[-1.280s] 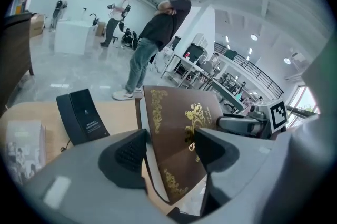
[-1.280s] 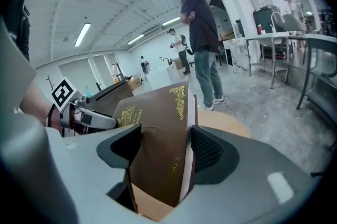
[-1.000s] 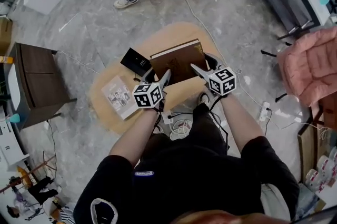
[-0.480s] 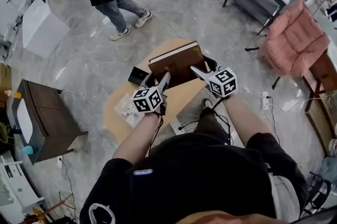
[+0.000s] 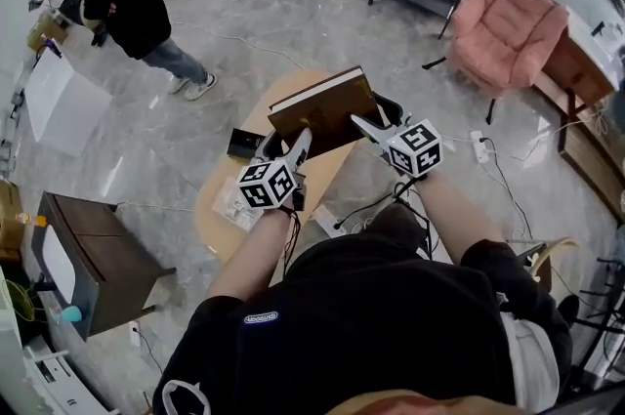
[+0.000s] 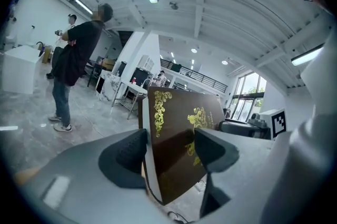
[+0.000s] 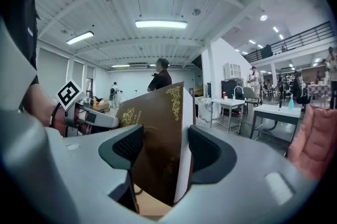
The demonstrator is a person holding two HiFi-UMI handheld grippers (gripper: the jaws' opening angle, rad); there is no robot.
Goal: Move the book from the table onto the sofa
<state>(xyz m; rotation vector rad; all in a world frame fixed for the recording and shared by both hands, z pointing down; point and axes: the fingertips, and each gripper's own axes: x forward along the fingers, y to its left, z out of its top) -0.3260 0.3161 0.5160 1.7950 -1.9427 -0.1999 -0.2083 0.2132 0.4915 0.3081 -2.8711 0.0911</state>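
**Step in hand: carry.** The book (image 5: 322,110) is clear of the bench (image 5: 220,232) and hangs in the air above its far part, tilted. Both tongs hold it by its near edge.

**Tongs state.**
- The left tongs (image 5: 285,145) are clenched on the book's near left corner, with one pad on each cover.
- The right tongs (image 5: 376,120) grasp the near right corner. Their jaws have just been closing, with the book between them.

**Next move (judgement).** The sofa (image 5: 513,22) appears to be the pink seat well apart at far right. The move calls for a turn to the right. Both tongs must travel together so the book neither twists nor slips.

**Materials.**
- Book: a stiff rectangular volume with smooth dark brown covers, gold ornament and a pale page block.
- Pads (image 7: 129,149): black and ribbed, set in grey shells.
- Bench: a rounded top of pale wood.
- Sofa: pink, quilted and soft.
- Floor (image 5: 127,159): polished grey stone.
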